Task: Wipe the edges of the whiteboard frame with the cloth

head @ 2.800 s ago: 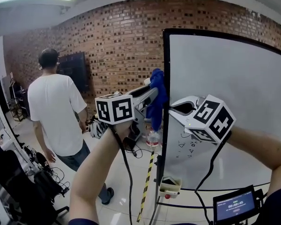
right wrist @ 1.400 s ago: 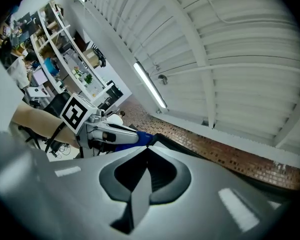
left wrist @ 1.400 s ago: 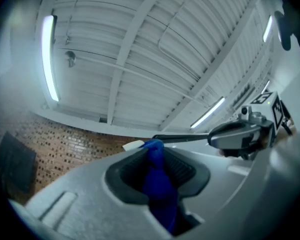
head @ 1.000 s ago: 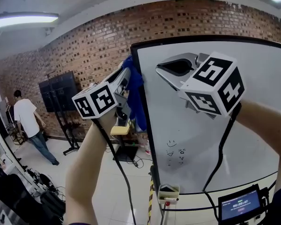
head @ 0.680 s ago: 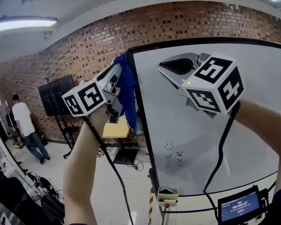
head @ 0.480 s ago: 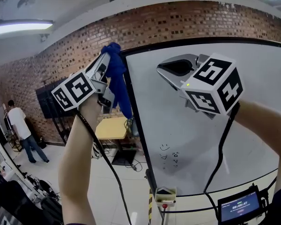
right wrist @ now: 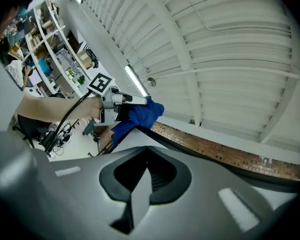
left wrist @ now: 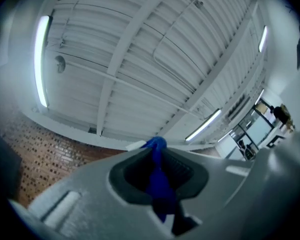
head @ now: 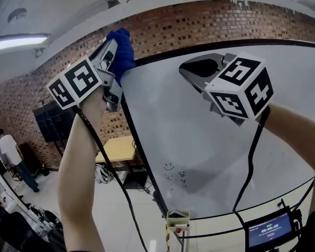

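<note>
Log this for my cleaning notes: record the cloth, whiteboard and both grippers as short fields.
cloth: blue fabric cloth, bunched at the frame's top left corner
board: white whiteboard with black frame, small doodles low on it
left gripper: shut on the cloth
right gripper: shut, empty, in front of the board's upper part

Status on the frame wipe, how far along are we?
Done, apparently: the upper left edge of the whiteboard frame. The blue cloth has travelled up it from mid-height over the last few seconds. In hand: the left gripper, shut on the blue cloth, has it at the top-left corner. Left: top, right and bottom edges, as far as these views show. The right gripper is shut and empty.
</note>
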Motion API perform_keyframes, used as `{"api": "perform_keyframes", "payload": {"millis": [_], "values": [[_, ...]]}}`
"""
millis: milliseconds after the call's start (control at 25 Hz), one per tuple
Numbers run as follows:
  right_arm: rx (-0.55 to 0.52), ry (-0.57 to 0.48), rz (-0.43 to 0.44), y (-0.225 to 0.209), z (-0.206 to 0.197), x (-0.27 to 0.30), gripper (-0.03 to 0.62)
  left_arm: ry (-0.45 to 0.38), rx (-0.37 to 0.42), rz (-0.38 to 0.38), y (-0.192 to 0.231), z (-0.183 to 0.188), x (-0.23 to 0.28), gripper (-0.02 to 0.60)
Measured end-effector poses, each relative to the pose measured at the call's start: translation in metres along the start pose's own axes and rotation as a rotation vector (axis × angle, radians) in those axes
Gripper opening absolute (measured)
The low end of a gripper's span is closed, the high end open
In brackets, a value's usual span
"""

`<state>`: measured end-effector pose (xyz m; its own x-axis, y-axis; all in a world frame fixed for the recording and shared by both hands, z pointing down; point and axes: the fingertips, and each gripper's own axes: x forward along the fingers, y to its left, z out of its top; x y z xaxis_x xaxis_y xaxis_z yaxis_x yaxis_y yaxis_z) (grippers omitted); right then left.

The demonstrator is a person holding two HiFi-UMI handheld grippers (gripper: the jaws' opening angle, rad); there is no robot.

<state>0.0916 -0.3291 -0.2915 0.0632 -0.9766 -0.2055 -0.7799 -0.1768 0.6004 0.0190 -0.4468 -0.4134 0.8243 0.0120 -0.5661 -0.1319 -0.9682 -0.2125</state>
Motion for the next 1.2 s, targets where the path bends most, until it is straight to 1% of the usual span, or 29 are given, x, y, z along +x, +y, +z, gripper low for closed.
{"api": "perform_keyframes", "payload": {"millis": [80, 200, 440, 560, 680, 760, 920, 1040, 1120, 1200], "values": [[0.0, 0.006, -0.01, -0.012, 0.001, -0.021, 0.009, 0.012, 0.018, -0.01, -0.028, 0.001, 0.012, 0.051], [-0.005, 0.025, -0.013, -0.027, 0.006, -0.054, 0.009, 0.02, 0.02, -0.019, -0.067, 0.008, 0.03, 0.051], [0.002, 0.052, -0.028, -0.035, -0.01, -0.066, 0.009, 0.039, -0.008, -0.06, -0.093, -0.011, 0.053, 0.051], [0.015, 0.067, -0.04, -0.055, -0.023, -0.102, 0.009, 0.057, -0.01, -0.088, -0.139, -0.021, 0.073, 0.051], [0.026, 0.08, -0.052, -0.074, -0.033, -0.149, 0.009, 0.074, 0.015, -0.103, -0.193, -0.024, 0.089, 0.051], [0.037, 0.089, -0.062, -0.082, -0.04, -0.167, 0.009, 0.08, 0.018, -0.113, -0.213, -0.027, 0.095, 0.051], [0.056, 0.107, -0.073, -0.086, -0.06, -0.174, 0.009, 0.078, -0.003, -0.137, -0.228, -0.035, 0.097, 0.051], [0.093, 0.117, -0.066, -0.085, -0.079, -0.186, 0.009, 0.1, -0.014, -0.168, -0.253, -0.051, 0.097, 0.051], [0.119, 0.117, -0.062, -0.087, -0.087, -0.198, 0.009, 0.115, -0.037, -0.19, -0.273, -0.061, 0.098, 0.051], [0.144, 0.112, -0.06, -0.088, -0.089, -0.2, 0.009, 0.124, -0.077, -0.209, -0.282, -0.067, 0.095, 0.051]]}}
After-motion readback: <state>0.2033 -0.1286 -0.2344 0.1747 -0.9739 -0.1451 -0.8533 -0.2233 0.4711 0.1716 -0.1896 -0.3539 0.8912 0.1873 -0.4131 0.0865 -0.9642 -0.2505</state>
